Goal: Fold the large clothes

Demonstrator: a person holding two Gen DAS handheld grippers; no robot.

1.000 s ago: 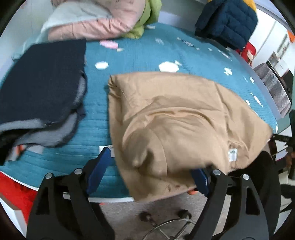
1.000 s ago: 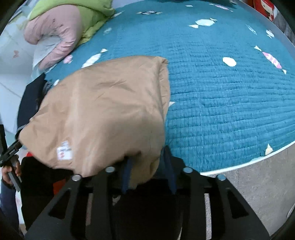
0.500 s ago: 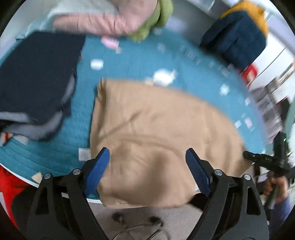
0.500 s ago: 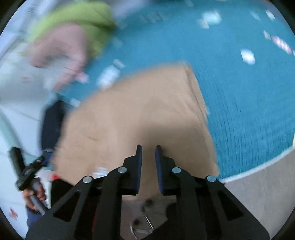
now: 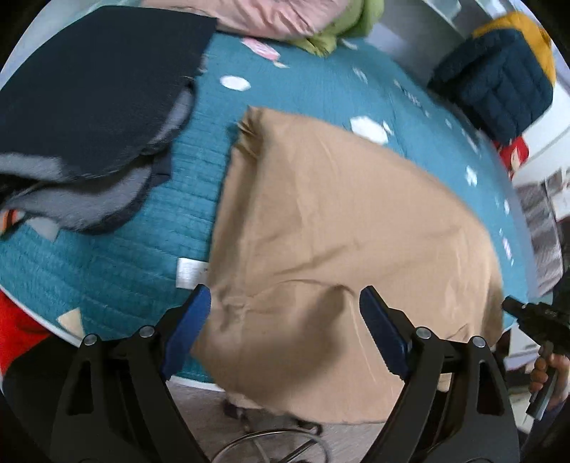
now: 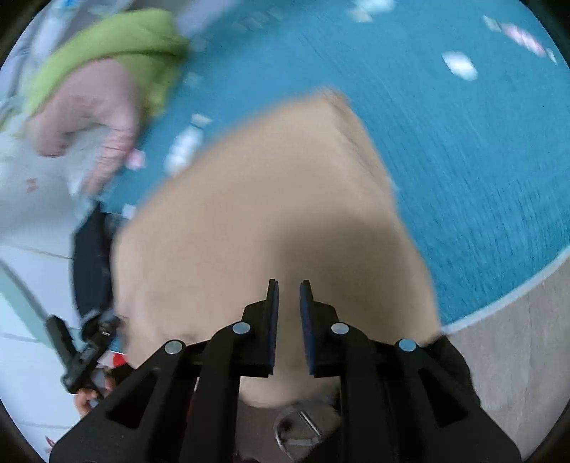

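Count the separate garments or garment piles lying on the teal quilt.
3: tan garment at the near edge, dark folded stack to its left, pink-and-green pile at the far side. More may be hidden.

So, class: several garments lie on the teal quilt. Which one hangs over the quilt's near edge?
The tan garment. Its near end droops past the quilt edge, while the dark folded stack and the pink jacket lie farther back.

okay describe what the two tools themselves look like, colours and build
The left tool and right tool look alike: black skeletal plastic arms with triangular cut-outs, round silver pivot bolts, and flat blue pads on the inner finger faces. No cables or markings show.
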